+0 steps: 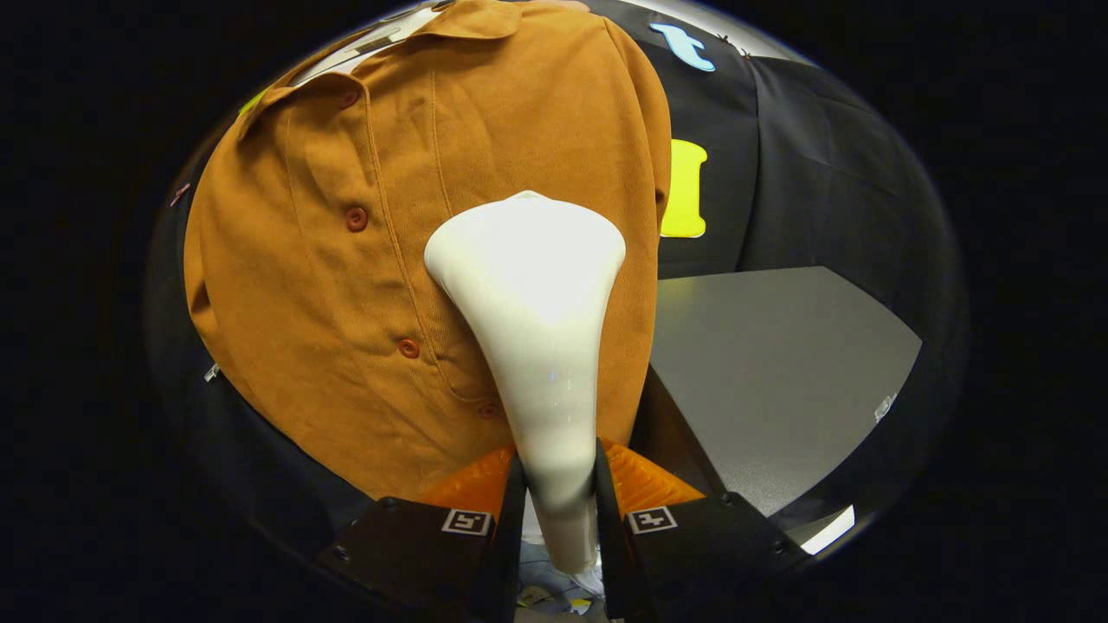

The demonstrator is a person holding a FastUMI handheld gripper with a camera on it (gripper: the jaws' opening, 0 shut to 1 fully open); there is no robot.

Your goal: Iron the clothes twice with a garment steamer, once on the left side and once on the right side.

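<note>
A brown button-up shirt [363,225] hangs in front of the booth wall, collar at the top, its row of buttons running down left of centre. My gripper [558,484] is shut on the handle of a white garment steamer [530,294]. The steamer rises from between the fingers and widens to a flat head. That head rests against the shirt's right half, just right of the button placket, at about mid height. The steamer hides the cloth behind it.
A grey tabletop [779,363] lies to the right of the shirt, its near corner close to the shirt's hem. Black cloth walls stand behind the shirt and the table.
</note>
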